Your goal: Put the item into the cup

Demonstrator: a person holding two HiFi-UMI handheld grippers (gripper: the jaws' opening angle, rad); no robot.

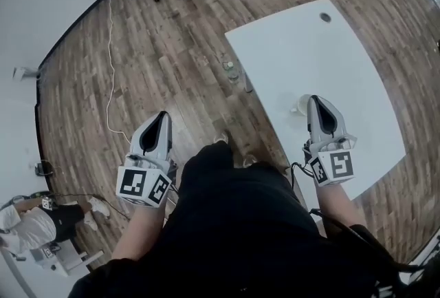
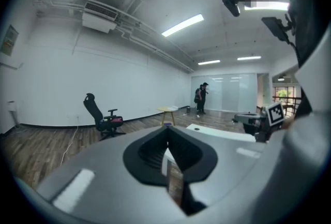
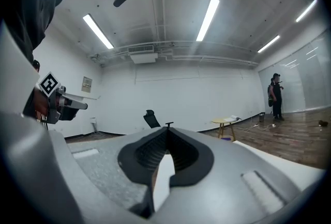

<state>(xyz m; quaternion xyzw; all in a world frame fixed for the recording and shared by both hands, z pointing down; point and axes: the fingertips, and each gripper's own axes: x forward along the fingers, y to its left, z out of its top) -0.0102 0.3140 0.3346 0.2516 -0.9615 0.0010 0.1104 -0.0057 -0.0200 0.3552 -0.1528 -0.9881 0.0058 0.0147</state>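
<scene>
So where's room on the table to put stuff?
Nearly all the white table is bare, from the round hole down to the cup. Only that near edge is busy, with the right gripper beside it.

dressed in black: loose black top (image 1: 234, 221), sleeves stopping short of the wrists. smooth pale grey tapered shells on the left gripper (image 1: 162, 118) and right gripper (image 1: 313, 100), each with a dark teardrop hollow on top. at the rear, white left cube (image 1: 143, 184) and right cube (image 1: 335, 167), both printed with black square markers. thin black cable (image 1: 297, 168) looped beside the right cube.
</scene>
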